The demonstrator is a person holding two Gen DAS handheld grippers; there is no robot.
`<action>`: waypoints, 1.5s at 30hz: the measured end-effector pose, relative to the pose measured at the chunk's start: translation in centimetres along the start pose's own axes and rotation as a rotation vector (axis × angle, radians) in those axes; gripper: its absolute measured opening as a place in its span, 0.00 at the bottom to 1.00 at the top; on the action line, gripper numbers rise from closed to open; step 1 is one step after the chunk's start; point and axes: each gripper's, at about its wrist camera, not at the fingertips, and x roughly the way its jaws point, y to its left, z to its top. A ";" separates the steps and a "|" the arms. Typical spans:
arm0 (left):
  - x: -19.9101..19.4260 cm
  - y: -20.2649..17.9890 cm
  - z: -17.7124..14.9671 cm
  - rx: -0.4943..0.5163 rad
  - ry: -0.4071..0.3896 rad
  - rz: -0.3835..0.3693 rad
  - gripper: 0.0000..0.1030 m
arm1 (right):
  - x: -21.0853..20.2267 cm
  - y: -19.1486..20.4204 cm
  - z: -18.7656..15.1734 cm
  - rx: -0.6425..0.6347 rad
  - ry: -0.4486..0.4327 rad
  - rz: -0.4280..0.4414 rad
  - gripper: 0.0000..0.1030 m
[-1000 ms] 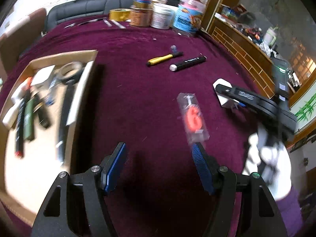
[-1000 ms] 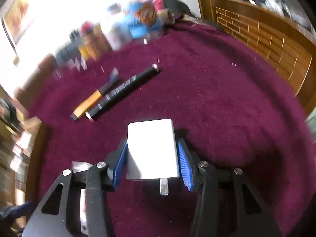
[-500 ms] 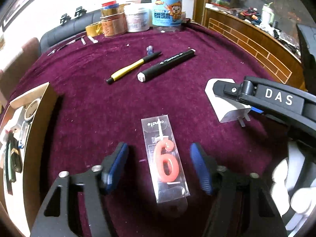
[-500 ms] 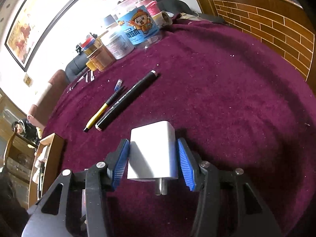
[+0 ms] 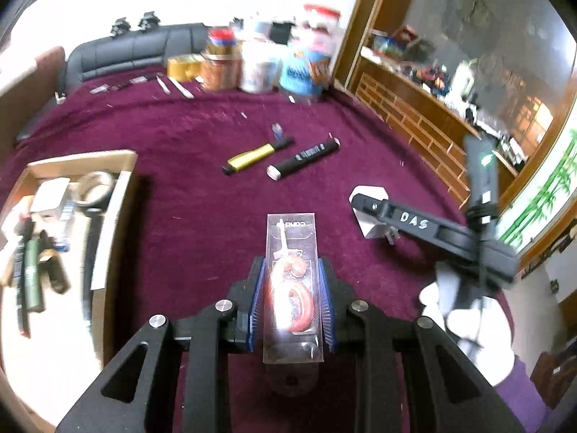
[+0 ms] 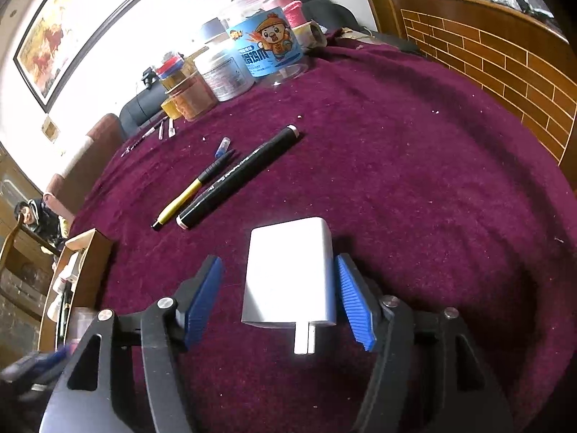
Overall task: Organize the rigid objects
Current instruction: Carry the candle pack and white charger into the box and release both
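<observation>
The left gripper (image 5: 291, 303) has its jaws clenched on one packaged "6" candle (image 5: 290, 290); the right gripper (image 6: 279, 297) stands with jaws released around one white charger (image 6: 290, 276) on the maroon tabletop (image 6: 414, 180). Beyond lie two pens (image 6: 230, 178) and one cardboard box (image 5: 108, 216).

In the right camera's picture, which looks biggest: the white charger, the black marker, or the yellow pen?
1. Charger, though it's nearest the camera, so that's unsure.
2. Marker.
3. Pen, thinner, about as long as the marker.
</observation>
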 end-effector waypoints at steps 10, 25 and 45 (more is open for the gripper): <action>-8.8 10.6 -2.3 -0.179 -0.100 0.120 0.23 | 1.5 3.8 -0.4 -0.197 0.049 -0.266 0.43; -8.9 19.8 -7.7 -0.387 -0.052 0.174 0.23 | -4.3 9.3 -1.9 -0.155 0.095 0.034 0.43; -7.3 21.9 -8.7 -0.383 -0.004 0.211 0.23 | -0.5 28.9 -12.0 -0.496 0.330 0.290 0.44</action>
